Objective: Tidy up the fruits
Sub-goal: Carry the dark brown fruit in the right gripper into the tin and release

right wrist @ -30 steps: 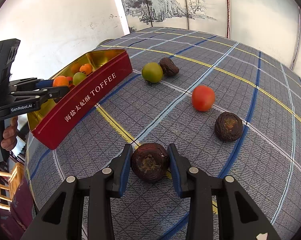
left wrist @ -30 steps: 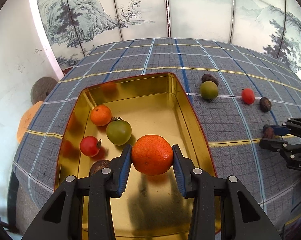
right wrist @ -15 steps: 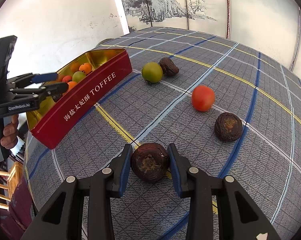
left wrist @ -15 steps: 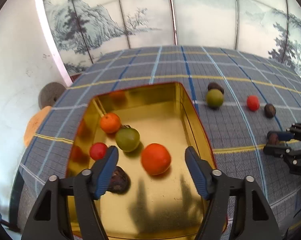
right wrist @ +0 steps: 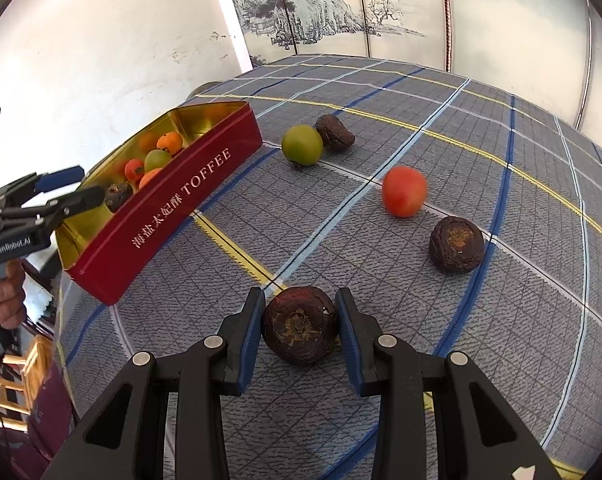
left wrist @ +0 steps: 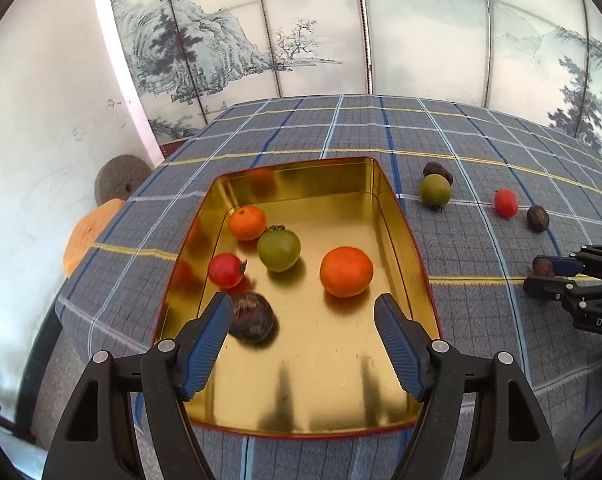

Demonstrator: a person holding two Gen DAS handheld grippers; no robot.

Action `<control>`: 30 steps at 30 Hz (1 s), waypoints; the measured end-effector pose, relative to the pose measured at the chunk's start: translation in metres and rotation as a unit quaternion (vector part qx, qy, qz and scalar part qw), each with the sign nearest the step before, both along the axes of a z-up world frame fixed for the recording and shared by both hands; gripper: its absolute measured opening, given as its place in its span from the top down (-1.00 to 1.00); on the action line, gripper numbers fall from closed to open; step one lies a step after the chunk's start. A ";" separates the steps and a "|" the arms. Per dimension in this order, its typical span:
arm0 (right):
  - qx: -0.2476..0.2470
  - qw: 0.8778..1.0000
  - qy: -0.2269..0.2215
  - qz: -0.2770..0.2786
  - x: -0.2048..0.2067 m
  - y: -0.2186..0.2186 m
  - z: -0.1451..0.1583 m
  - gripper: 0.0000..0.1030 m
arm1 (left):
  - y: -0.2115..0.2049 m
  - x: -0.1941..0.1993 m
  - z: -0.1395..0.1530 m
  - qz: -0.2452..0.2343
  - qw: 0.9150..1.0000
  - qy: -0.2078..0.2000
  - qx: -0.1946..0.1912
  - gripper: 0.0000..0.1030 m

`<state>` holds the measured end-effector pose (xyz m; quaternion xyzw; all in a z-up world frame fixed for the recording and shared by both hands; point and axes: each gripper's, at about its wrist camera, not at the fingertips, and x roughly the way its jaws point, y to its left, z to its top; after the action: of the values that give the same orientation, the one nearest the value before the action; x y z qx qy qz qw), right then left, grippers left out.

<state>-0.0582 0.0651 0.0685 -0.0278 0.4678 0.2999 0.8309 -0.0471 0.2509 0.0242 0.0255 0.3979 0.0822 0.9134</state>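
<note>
My left gripper [left wrist: 303,344] is open and empty above the near end of the gold toffee tin [left wrist: 413,248]. In the tin lie a large orange [left wrist: 345,271], a small orange [left wrist: 247,222], a green fruit [left wrist: 278,249], a red tomato [left wrist: 225,270] and a dark brown fruit [left wrist: 251,319]. My right gripper [right wrist: 299,326] is shut on a dark brown fruit [right wrist: 300,324] on the cloth. The tin [right wrist: 173,208] is to its left in the right wrist view.
On the plaid cloth lie a green fruit [right wrist: 301,145], a dark fruit [right wrist: 334,132], a red tomato [right wrist: 403,191] and another dark fruit [right wrist: 456,243]. The table edge [left wrist: 101,316] drops off left of the tin. A painted screen stands behind.
My left gripper opened and let go of the large orange, which now rests in the tin, then pulled back and up. My right gripper stayed shut on the dark fruit.
</note>
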 end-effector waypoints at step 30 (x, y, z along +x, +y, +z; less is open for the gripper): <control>0.051 0.990 -0.015 0.134 -0.006 0.146 0.063 0.35 | 0.043 -0.048 0.003 0.061 0.998 -0.014 -0.011 -0.65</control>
<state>-0.0646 0.2114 0.1318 -0.0529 0.4312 0.4318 0.7905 -0.0955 0.2939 0.0276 -0.0094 0.3866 0.1335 0.9125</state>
